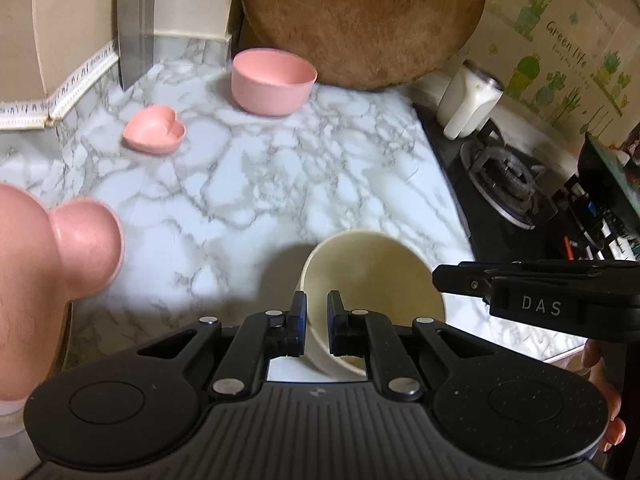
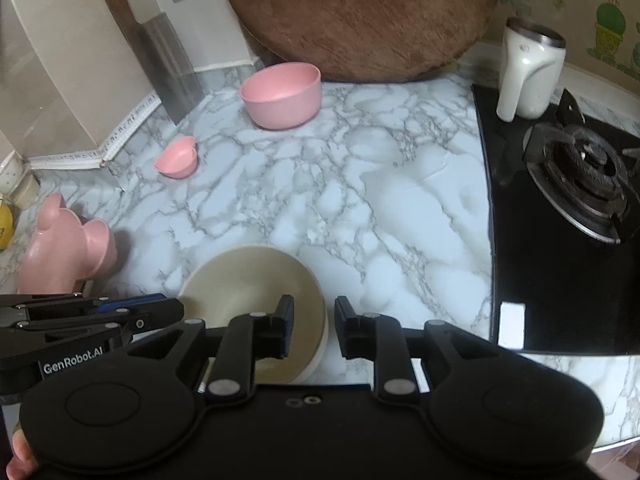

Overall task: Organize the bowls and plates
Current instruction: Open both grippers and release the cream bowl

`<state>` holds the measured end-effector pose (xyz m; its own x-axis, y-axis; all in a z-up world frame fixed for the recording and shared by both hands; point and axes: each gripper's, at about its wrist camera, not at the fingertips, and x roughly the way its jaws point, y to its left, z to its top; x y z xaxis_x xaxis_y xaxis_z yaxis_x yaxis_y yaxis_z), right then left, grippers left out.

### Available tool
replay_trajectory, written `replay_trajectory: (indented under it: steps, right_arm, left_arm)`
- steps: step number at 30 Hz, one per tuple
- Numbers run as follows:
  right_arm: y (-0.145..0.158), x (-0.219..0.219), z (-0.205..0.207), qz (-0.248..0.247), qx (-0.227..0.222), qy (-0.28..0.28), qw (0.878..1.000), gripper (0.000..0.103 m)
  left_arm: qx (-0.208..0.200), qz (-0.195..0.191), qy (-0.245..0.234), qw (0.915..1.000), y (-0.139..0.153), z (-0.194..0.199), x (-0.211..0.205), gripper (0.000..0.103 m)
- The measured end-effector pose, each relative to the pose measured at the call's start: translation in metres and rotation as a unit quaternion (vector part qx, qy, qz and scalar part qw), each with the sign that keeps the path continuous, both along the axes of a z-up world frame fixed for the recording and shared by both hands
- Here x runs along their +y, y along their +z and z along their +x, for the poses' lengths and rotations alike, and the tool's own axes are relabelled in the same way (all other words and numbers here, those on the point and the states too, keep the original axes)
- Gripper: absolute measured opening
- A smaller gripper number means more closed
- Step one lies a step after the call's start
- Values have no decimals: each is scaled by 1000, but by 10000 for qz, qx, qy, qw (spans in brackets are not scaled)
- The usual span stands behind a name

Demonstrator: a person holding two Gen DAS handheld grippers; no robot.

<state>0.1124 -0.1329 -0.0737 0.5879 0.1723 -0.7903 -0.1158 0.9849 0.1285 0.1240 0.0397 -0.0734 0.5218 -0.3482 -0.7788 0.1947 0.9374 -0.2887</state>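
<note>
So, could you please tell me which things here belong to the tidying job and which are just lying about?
Job:
cream bowl
pink bowl
heart dish
pink plate

Lying about:
cleaver
wooden board
white mug
gas hob

A bowl (image 2: 256,304) sits at the near edge of the counter (image 2: 360,208) — another bowl (image 2: 282,94) stands far back before a round board (image 2: 360,16). Between them, leftward, lies a heart-shaped dish (image 2: 178,158); the stove (image 2: 576,184) lies right.
</note>
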Motion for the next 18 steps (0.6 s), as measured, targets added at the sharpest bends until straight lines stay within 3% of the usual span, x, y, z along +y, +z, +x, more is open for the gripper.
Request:
replay_trajectory:
  steps: [3, 18]
  right_arm:
    - [11, 2, 2, -30, -179, 93, 9998, 34]
    - [42, 7, 24, -140, -674, 380, 9969, 56]
  left_arm:
    - [-217, 4, 46, 9998, 13, 3, 2, 9]
    - [-829, -103, 425, 9956, 52, 34, 14, 11]
